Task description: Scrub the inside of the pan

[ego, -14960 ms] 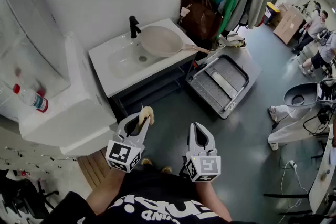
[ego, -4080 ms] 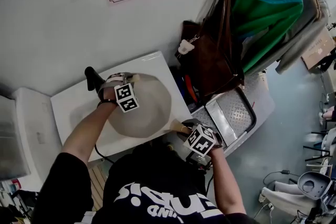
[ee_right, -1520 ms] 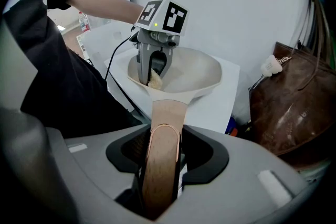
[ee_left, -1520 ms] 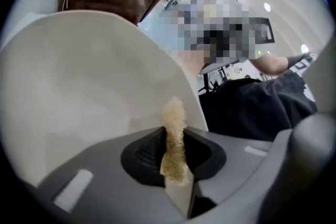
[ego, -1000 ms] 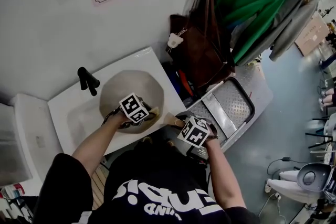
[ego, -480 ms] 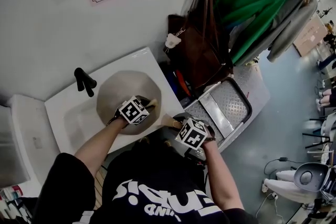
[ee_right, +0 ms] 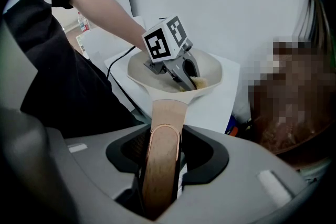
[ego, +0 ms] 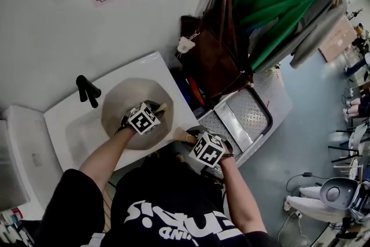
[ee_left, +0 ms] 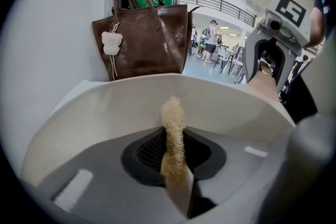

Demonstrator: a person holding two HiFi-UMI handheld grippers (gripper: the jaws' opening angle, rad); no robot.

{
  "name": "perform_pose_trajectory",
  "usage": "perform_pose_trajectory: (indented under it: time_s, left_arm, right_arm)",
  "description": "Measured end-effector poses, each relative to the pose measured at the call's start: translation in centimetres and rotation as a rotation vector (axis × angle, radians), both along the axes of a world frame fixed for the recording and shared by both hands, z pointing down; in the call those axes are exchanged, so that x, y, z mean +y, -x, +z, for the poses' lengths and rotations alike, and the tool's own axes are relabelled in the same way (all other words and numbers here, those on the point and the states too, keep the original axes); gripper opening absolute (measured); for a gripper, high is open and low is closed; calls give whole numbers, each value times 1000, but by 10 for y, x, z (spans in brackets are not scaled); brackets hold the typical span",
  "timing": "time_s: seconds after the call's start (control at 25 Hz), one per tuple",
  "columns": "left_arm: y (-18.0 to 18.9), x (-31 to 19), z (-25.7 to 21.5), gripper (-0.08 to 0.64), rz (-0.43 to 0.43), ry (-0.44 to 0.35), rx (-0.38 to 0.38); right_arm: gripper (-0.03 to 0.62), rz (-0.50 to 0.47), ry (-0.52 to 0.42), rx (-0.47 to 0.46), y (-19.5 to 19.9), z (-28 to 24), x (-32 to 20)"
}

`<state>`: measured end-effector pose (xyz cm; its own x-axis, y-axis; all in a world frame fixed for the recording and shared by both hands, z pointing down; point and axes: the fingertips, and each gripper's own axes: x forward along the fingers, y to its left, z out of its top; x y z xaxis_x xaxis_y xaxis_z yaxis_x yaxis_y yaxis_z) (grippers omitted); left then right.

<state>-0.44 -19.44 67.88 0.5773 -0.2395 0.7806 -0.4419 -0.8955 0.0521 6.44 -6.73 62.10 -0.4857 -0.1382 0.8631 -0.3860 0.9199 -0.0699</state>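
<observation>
While the right gripper (ego: 192,140) grips its wooden handle (ee_right: 167,113), left gripper (ego: 154,110) — clenching scrubber (ee_left: 172,134) — sits in beige pan (ego: 118,100).

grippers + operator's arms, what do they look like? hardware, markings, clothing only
Light grey bodies on left gripper and right gripper, with dark grey ribbed inserts at the jaw base. Each carries a white cube with black square markers. Thin black cable trails from the left one. Black short-sleeved T-shirt, white lettering.
</observation>
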Motion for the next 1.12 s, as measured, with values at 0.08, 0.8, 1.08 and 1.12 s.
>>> perform_pose_trajectory:
  time_s: [0.08,0.8,1.08,1.12]
  left_arm:
    - [2,-5,0,60,-9,-16,-14]
    - [47,-58,9,60,-59,-145,-214]
    - [71,-67,15,60,67,-213,-376]
    - [76,-66,18,60,96,-224,-415]
  right_arm:
    - [175,-1,-1,1,0,0,0]
    - [175,9,8,-5,1,0,2]
    - [175,10,11,-6,2,0,3]
    - [176,10,11,-6,2,0,3]
